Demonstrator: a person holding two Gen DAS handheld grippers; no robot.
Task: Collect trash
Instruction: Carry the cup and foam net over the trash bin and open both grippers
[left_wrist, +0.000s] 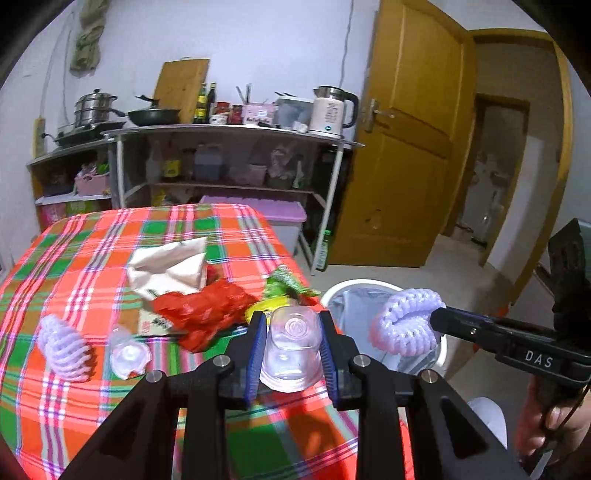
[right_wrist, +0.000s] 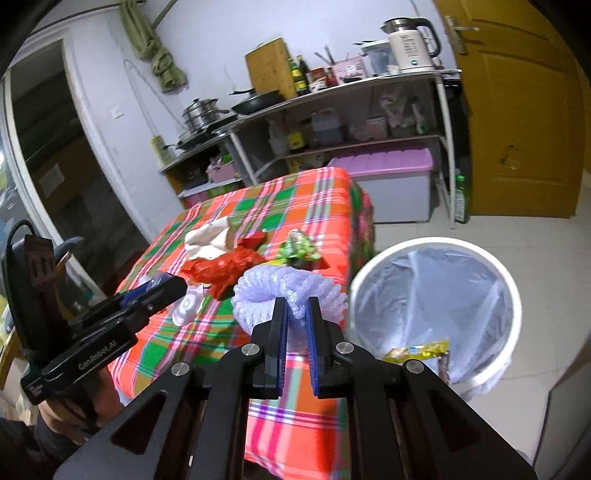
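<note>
My left gripper (left_wrist: 293, 325) is shut on a clear plastic cup (left_wrist: 291, 349), held above the plaid table's right edge. My right gripper (right_wrist: 297, 306) is shut on a lilac foam fruit net (right_wrist: 288, 291), held beside the white trash bin (right_wrist: 373, 273); the net also shows in the left wrist view (left_wrist: 404, 325) over the bin (left_wrist: 364, 284). On the table (left_wrist: 74, 258) lie a second foam net (left_wrist: 62, 347), a crushed clear cup (left_wrist: 129, 356), a red wrapper (left_wrist: 207, 314), a white paper bag (left_wrist: 170, 267) and a green wrapper (left_wrist: 284, 284).
The bin has a clear liner and a yellow wrapper (right_wrist: 417, 350) inside. A metal shelf (left_wrist: 229, 129) with cookware and a kettle stands behind the table, with a lilac-lidded storage box (left_wrist: 273, 218) below. A yellow door (left_wrist: 410, 147) stands open at right.
</note>
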